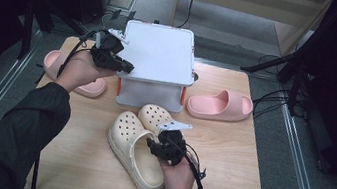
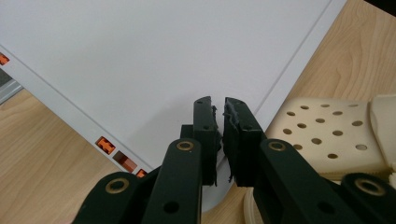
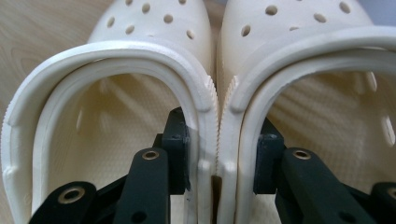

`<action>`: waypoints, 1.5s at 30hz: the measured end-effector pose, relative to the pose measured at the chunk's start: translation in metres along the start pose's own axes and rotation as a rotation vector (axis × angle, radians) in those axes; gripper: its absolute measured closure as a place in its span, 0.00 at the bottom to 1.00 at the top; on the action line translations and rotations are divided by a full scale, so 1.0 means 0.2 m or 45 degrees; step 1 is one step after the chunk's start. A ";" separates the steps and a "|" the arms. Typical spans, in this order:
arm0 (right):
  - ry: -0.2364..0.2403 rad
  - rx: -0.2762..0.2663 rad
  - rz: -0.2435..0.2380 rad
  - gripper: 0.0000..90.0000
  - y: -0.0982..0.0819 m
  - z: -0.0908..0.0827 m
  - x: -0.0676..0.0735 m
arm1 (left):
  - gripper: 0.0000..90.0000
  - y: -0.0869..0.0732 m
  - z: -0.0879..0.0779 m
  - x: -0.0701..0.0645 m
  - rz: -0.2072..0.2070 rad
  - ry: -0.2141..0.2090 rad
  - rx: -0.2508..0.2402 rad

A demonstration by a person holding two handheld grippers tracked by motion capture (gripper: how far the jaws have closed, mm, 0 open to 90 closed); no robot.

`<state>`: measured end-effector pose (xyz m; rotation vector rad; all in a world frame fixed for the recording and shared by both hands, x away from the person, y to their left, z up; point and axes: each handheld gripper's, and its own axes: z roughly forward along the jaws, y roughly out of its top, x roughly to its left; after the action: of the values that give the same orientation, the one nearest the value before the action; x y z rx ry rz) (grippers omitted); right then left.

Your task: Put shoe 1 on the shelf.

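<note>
Right gripper [image 3: 218,154] clamping inner walls of two cream clogs [image 3: 205,93] together on table [image 1: 229,149]; left gripper [image 2: 219,135] nearly closed, empty, over white box [image 2: 140,56].

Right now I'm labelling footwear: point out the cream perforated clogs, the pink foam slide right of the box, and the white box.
Cream perforated clogs [image 1: 134,146]: high view, footbed.
Pink foam slide [image 1: 220,105]: high view, strap.
White box [image 1: 158,52]: high view, lid.

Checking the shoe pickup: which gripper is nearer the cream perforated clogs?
Right. The right gripper straddles the touching inner walls of the cream perforated clogs; the left gripper is apart, at the white box.
</note>
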<state>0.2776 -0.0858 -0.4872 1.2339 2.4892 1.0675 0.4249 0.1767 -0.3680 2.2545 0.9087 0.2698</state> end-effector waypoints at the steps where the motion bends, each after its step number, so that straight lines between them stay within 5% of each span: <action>1: -0.002 -0.008 -0.005 0.74 0.02 0.00 -0.01 | 0.92 0.00 0.00 0.00 0.001 -0.001 0.001; 10: -0.043 -0.097 -0.035 0.74 0.20 -0.01 -0.05 | 0.92 0.00 0.00 -0.01 -0.013 -0.003 -0.004; 21: -0.117 -0.127 0.012 0.73 0.42 0.18 -0.15 | 0.92 0.00 0.00 0.00 -0.015 -0.024 -0.010; 31: -0.227 -0.163 0.040 0.73 0.45 0.27 -0.20 | 0.92 -0.01 0.00 0.00 -0.023 -0.032 -0.015; 45: -0.199 -0.200 0.118 0.72 0.44 0.34 -0.25 | 0.92 -0.01 0.00 0.01 -0.019 -0.034 -0.016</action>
<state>0.3933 -0.0519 -0.4861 1.3410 2.2079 1.1174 0.4253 0.1782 -0.3692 2.2334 0.9073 0.2372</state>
